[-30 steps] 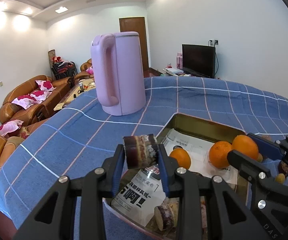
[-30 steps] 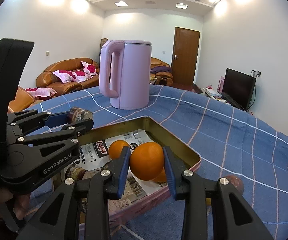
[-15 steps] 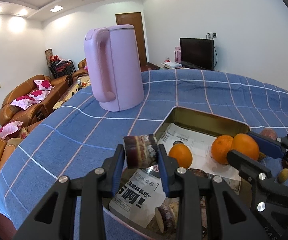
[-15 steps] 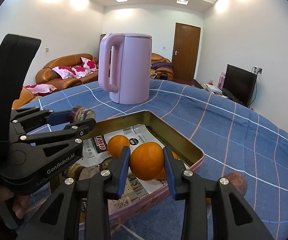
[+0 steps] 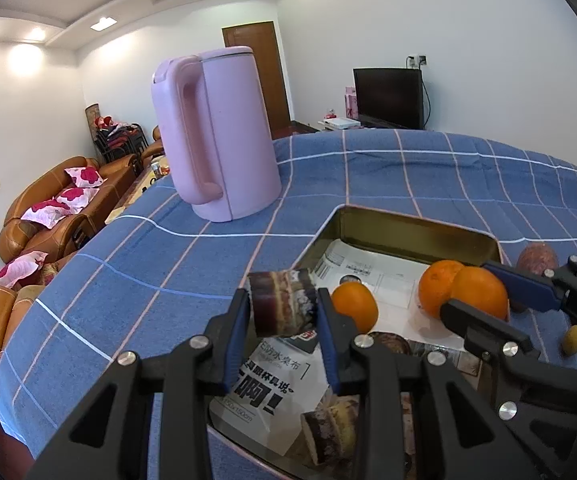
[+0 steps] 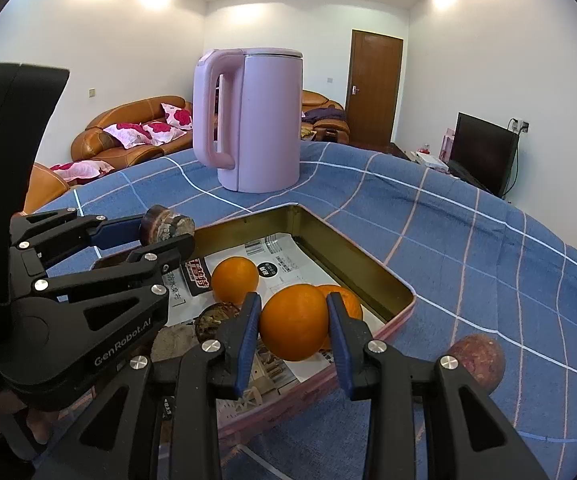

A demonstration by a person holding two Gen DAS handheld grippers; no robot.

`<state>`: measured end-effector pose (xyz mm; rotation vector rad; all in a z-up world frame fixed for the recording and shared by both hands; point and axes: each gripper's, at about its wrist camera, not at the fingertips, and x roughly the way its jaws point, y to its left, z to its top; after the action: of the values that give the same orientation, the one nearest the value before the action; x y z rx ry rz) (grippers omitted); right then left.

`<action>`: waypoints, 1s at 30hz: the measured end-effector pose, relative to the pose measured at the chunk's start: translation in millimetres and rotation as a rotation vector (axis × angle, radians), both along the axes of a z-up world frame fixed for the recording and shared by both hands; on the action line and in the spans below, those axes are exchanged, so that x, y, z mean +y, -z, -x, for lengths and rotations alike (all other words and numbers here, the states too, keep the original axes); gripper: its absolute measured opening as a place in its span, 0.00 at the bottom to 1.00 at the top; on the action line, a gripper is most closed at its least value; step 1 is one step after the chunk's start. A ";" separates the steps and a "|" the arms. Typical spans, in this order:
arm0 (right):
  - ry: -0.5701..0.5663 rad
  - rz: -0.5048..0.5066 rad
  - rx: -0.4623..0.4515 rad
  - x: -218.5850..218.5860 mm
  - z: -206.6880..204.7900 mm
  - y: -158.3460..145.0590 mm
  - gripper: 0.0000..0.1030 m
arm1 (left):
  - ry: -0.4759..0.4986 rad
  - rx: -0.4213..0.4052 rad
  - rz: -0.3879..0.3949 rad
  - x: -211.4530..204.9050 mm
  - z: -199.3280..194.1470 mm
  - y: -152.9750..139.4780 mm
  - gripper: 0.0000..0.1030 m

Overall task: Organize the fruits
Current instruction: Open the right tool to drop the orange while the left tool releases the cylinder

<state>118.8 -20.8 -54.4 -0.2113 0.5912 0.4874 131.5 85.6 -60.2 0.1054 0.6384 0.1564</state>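
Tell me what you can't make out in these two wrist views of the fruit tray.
- Near end of the tray: left wrist view, hidden behind the left gripper.
- Third orange: right wrist view, mostly behind the held orange.
- Small yellowish fruit on the cloth: left wrist view, too small to identify.
- Paper lining print: both views, partly covered by fruit.

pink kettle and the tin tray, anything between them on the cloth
Nothing: in the right wrist view only bare blue checked tablecloth separates the pink kettle from the tin tray.
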 end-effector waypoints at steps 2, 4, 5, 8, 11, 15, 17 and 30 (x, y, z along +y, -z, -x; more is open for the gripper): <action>0.001 0.004 0.004 0.6 -0.5 0.5 0.34 | 0.001 0.001 -0.006 -0.7 -0.3 0.2 0.34; 0.002 0.005 0.004 0.6 -0.2 0.6 0.34 | 0.002 0.002 -0.008 -1.1 -0.1 0.2 0.34; 0.003 0.006 0.004 0.5 0.0 0.5 0.34 | 0.002 0.001 -0.008 -1.5 0.0 0.3 0.34; 0.002 0.006 0.005 0.5 -0.1 0.7 0.34 | -0.002 0.005 -0.010 -1.3 -0.5 0.9 0.37; 0.002 0.004 0.005 0.4 0.1 0.5 0.34 | -0.005 0.005 -0.013 -1.3 -0.8 1.4 0.37; -0.010 0.006 0.012 1.5 -0.2 0.9 0.36 | 0.000 0.008 -0.011 -1.8 -0.6 1.2 0.38; -0.007 0.008 0.003 1.5 1.1 0.2 0.42 | -0.011 -0.002 -0.013 -0.4 1.3 -1.0 0.45; 0.035 -0.026 -0.040 -12.2 12.2 -5.7 0.49 | -0.031 -0.055 0.005 2.4 18.0 -18.9 0.68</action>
<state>106.6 -33.0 -48.7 -0.1854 0.5485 0.4554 113.5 88.0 -41.4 0.0862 0.5861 0.1870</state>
